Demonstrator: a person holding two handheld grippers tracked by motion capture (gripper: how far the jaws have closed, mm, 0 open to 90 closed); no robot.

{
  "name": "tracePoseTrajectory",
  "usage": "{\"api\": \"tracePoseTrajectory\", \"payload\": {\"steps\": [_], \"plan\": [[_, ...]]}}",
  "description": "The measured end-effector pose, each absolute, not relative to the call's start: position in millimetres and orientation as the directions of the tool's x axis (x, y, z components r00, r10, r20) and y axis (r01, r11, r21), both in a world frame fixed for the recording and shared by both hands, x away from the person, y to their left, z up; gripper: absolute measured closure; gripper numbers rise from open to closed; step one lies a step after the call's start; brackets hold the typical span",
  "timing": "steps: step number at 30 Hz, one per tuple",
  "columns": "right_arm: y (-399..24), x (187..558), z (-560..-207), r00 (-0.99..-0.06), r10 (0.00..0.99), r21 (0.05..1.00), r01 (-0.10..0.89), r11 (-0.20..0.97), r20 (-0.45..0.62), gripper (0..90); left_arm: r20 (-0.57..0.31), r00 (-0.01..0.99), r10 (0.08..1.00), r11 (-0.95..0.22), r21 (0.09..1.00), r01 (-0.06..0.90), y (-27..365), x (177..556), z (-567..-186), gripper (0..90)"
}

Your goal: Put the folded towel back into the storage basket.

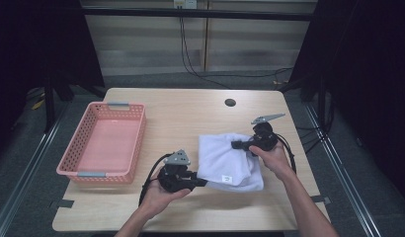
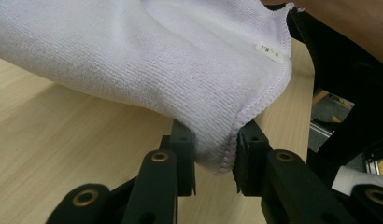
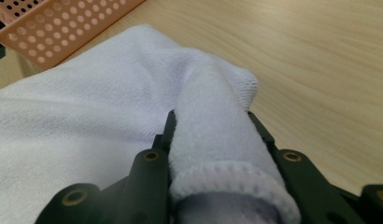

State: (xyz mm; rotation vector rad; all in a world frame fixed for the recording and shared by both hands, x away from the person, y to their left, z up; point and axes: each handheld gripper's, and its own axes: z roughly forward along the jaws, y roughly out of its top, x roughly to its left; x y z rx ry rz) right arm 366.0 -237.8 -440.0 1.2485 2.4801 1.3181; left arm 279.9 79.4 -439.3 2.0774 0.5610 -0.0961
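Pale wood covers the table (image 1: 190, 118) in the high view, with dark floor and cables beyond its far edge. One white towel (image 1: 229, 160) lies right of centre, bunched, its long axis running roughly from 5 o'clock up to 11 o'clock, a small label near its near edge. One pink basket (image 1: 104, 143) sits well apart at the towel's 9 o'clock, long side running away from the person. Two hands come in from the bottom: the left gripper (image 1: 199, 181) meets the towel's near-left corner, the right gripper (image 1: 238, 145) its far-right edge at about 2 o'clock. How the jaws bite is too small to tell here.

From the left gripper view that bite is plain — the towel's (image 2: 147, 60) stitched hem corner hangs down between the left gripper's (image 2: 215, 156) two black jaws, which are clamped on it. Cloth is lifted off the wood, and the label (image 2: 268, 51) shows at 1 o'clock.

From the right gripper view, the right gripper (image 3: 213, 140) pinches a thick rolled fold of towel (image 3: 87, 126), the roll pointing toward 12 o'clock, its hem bulging over the jaws — a detail the high view hides. A corner of the basket (image 3: 59, 28) appears at 10 o'clock.
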Motion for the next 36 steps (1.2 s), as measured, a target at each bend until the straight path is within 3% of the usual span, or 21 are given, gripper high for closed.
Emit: {"api": "tracePoseTrajectory", "payload": {"steps": [36], "plan": [[-143.6, 424.0, -372.9, -0.751, 0.586, 0.759, 0.563, 0.327, 0.304, 69.2, -0.276, 0.84, 0.467, -0.264, 0.863, 0.431, 180.2, 299.6, -381.2, 73.5]]}}
